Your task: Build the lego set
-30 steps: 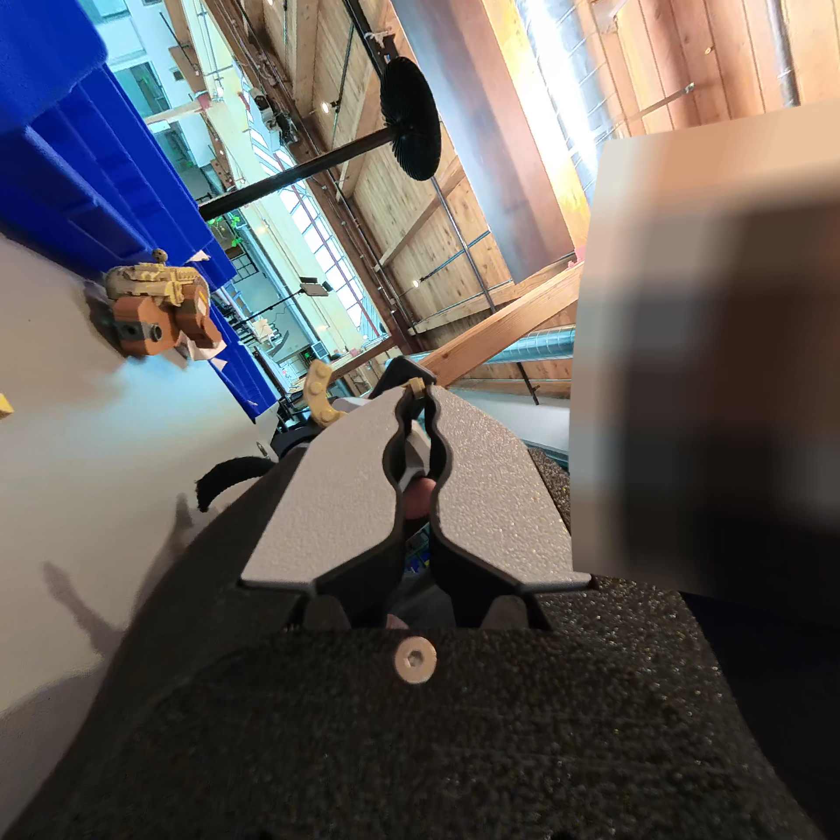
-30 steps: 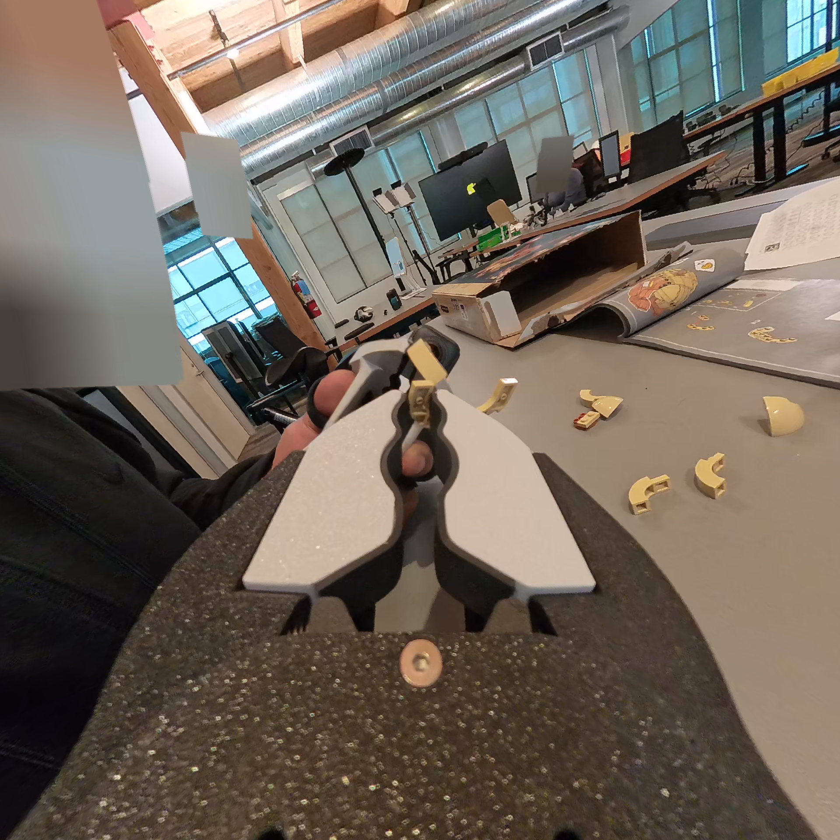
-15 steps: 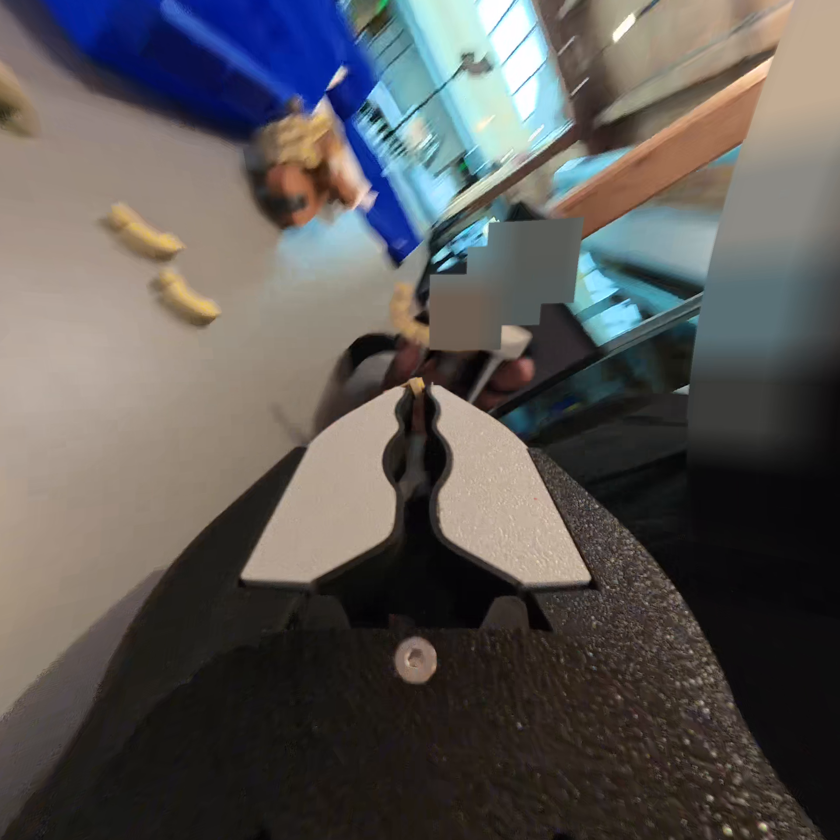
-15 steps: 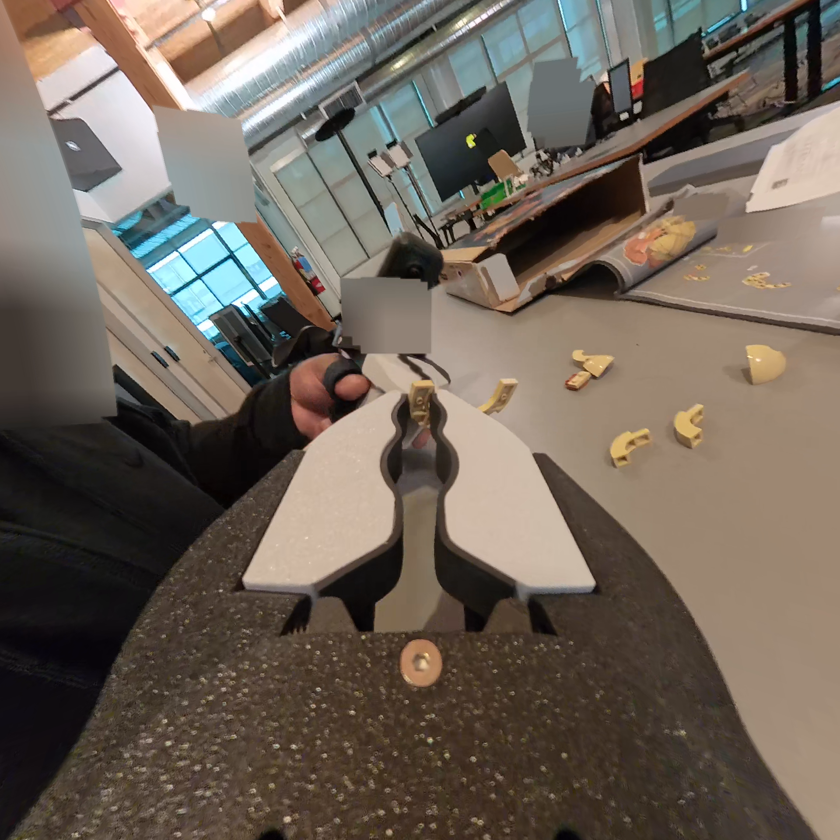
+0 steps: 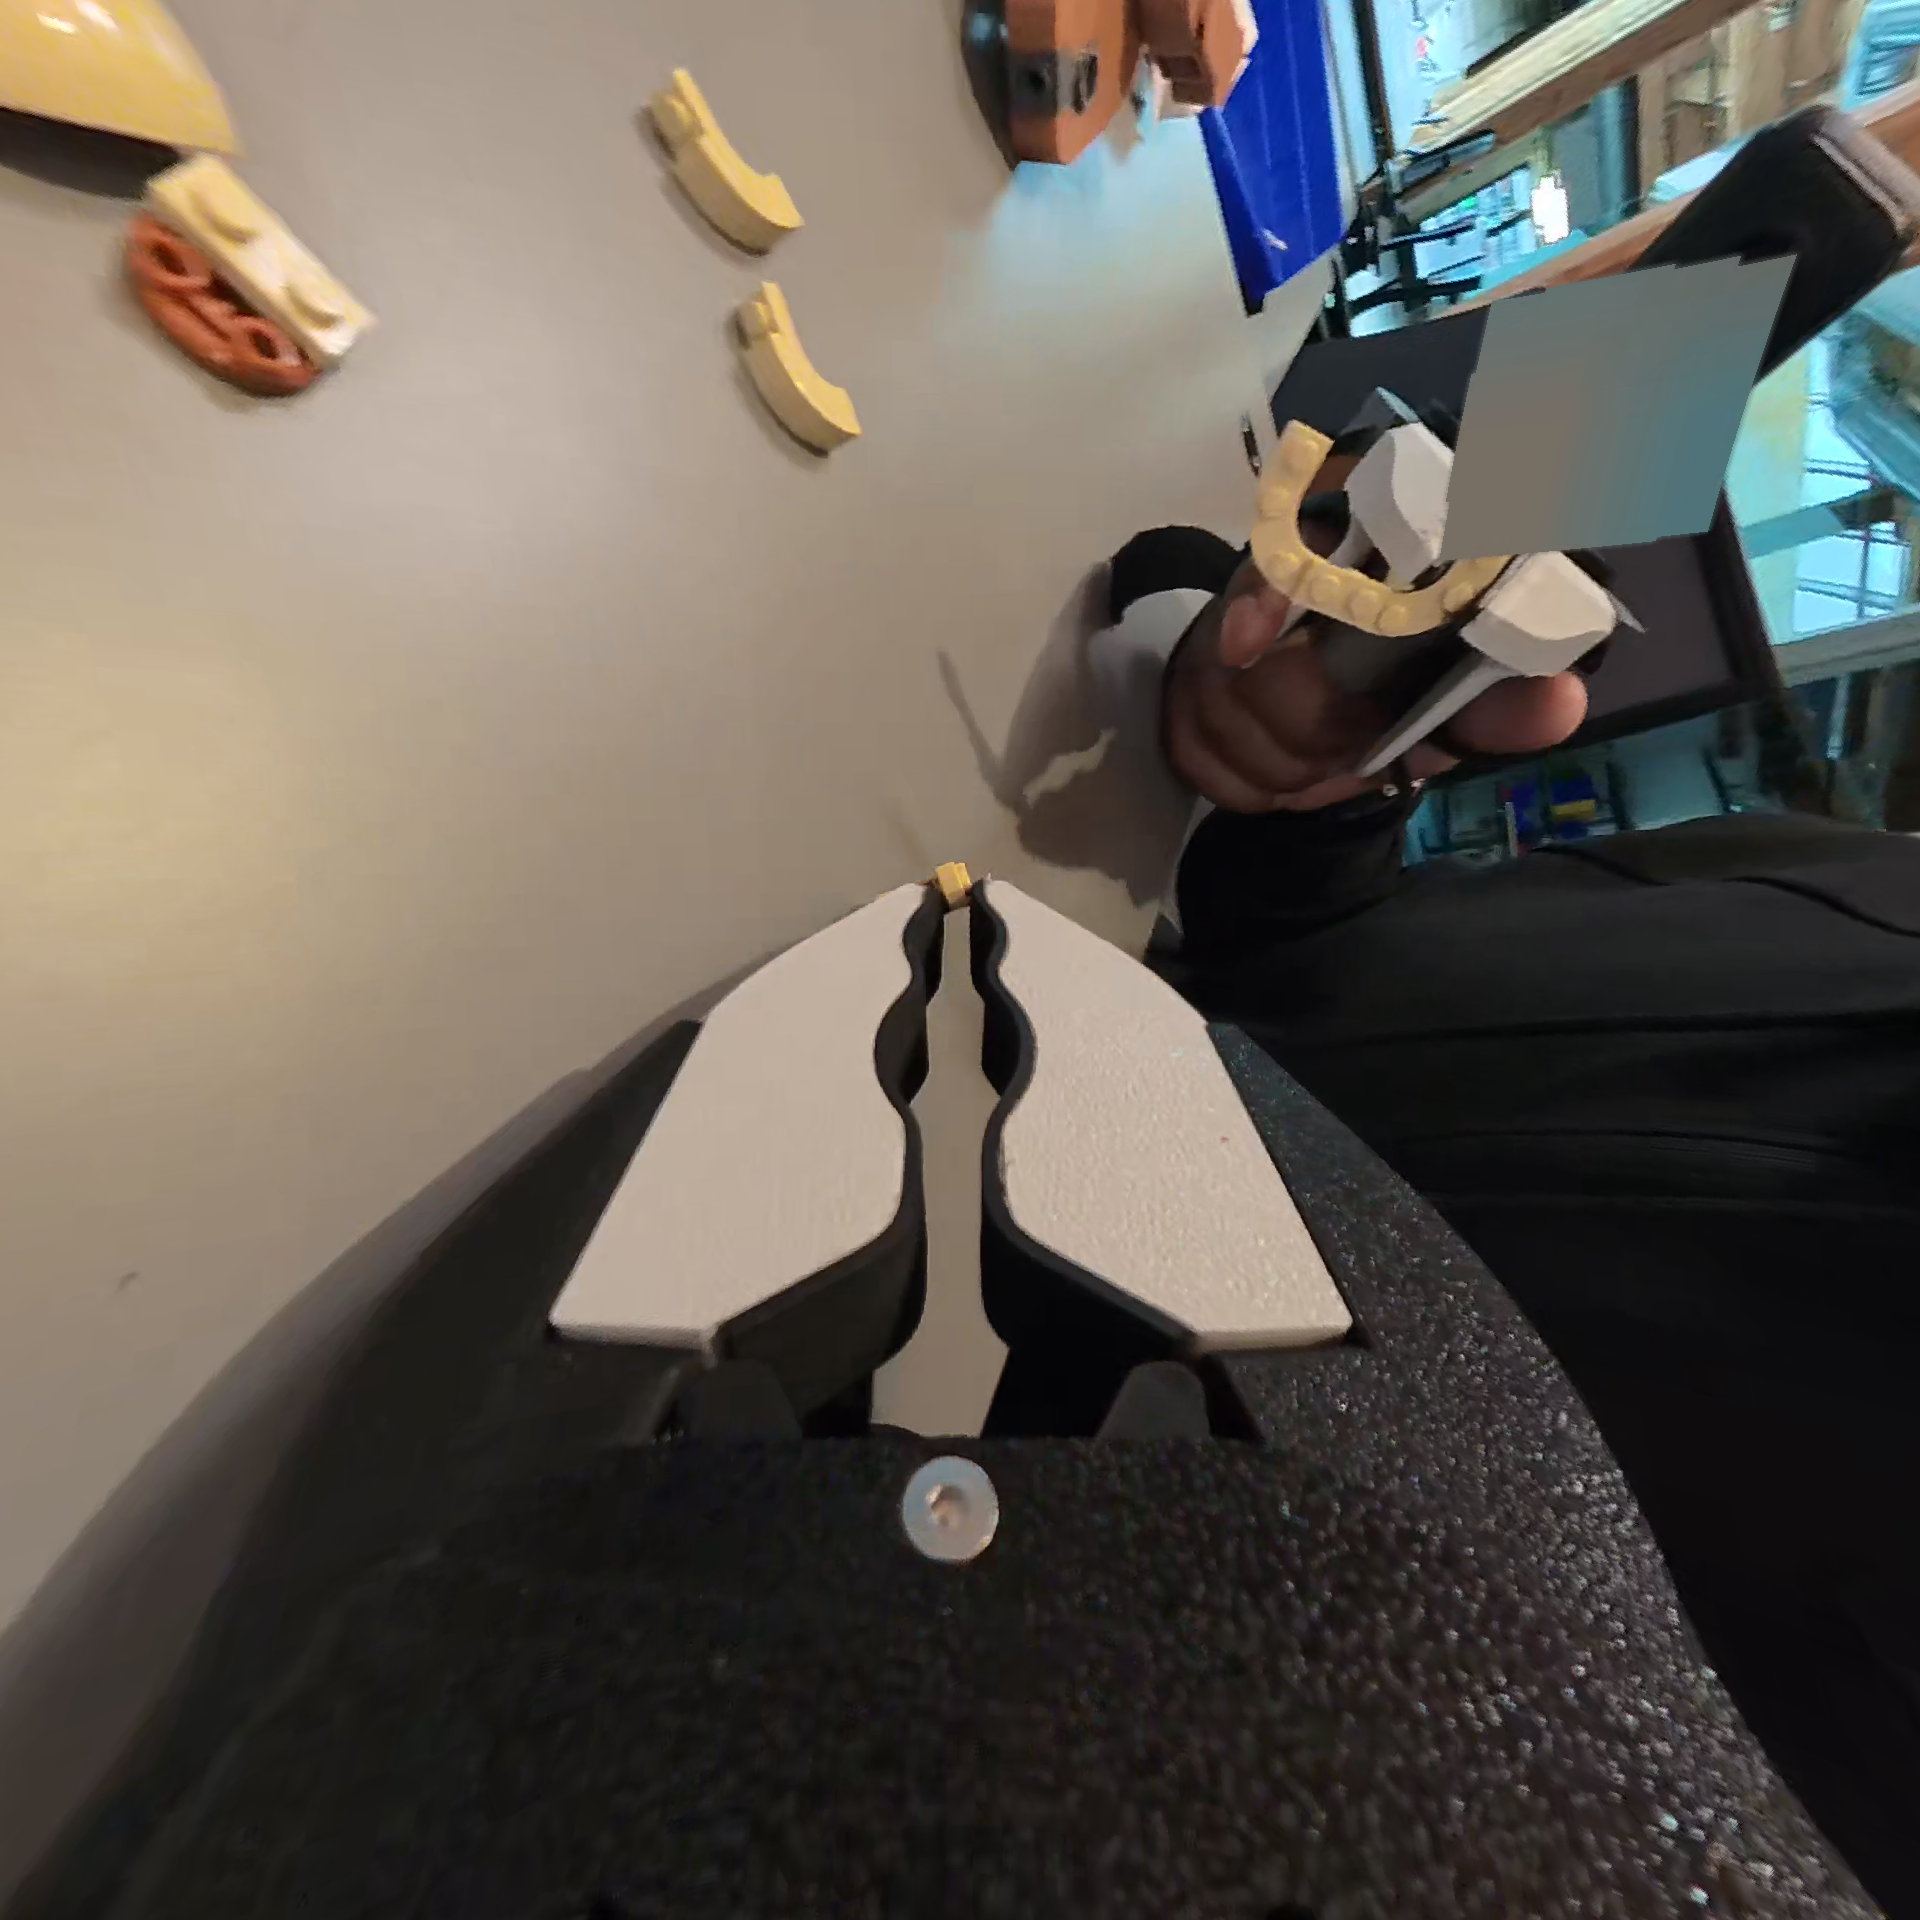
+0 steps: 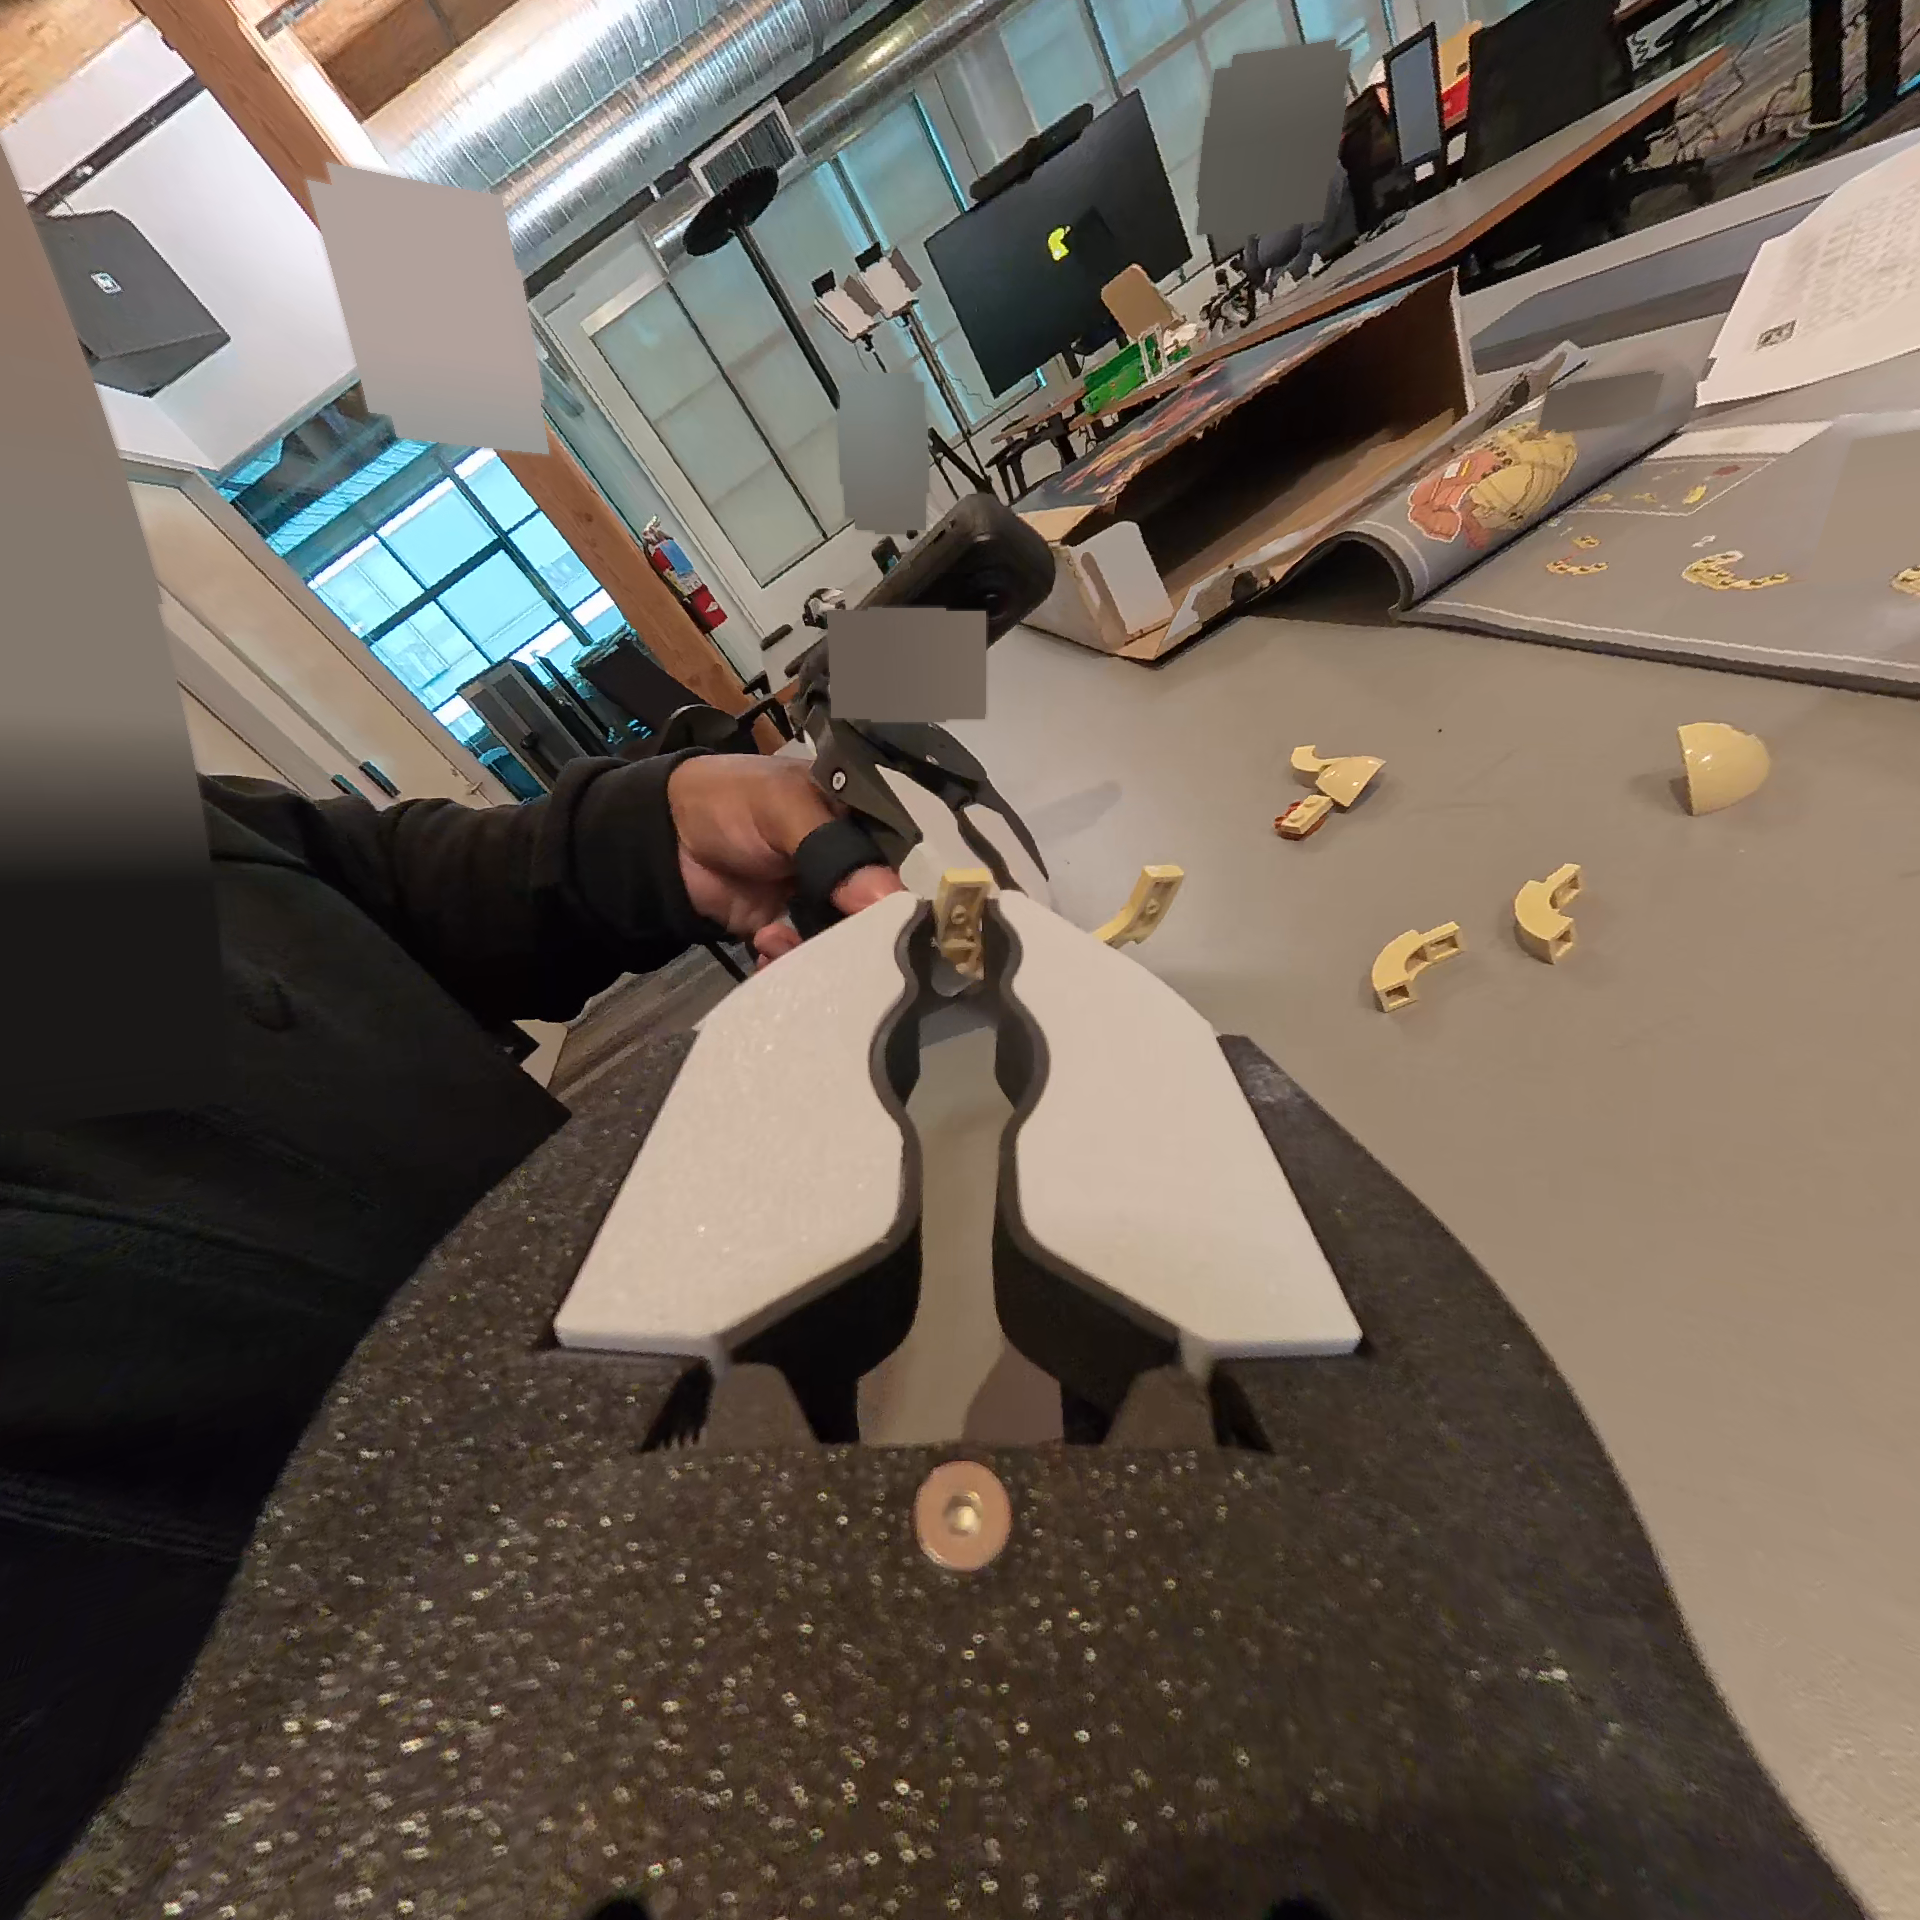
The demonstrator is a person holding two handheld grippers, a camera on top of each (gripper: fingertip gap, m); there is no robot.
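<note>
My left gripper (image 5: 951, 906) is shut on a small tan piece (image 5: 951, 889); only its tip shows between the pads, low over the grey table (image 5: 416, 727). My right gripper (image 6: 961, 914) is shut on one end of a tan curved studded plate (image 6: 961, 925), and the other end curves out to the right (image 6: 1143, 904). In the left wrist view the right gripper (image 5: 1465, 566) is held up at the table's edge with that plate (image 5: 1340, 592) across its fingers. In the right wrist view a hand (image 6: 748, 831) holds the left gripper just beyond my right fingertips.
Loose tan curved bricks (image 6: 1413, 966) (image 6: 1548, 909) (image 5: 795, 374), a tan dome (image 6: 1720, 764) and a brown round piece under a tan plate (image 5: 244, 291) lie on the table. An open booklet (image 6: 1662, 561), a cardboard box (image 6: 1247, 457) and a brown-orange model (image 5: 1101, 73) stand farther off. The gap from one gripper's tips to the other's is roughly 11 centimetres. The tan dome (image 6: 1720, 764) is about 15 centimetres from my left fingertips.
The left gripper has swung from pointing up at the ceiling down toward the table and drawn away from the right gripper. Both grippers have kept their tan pieces.
</note>
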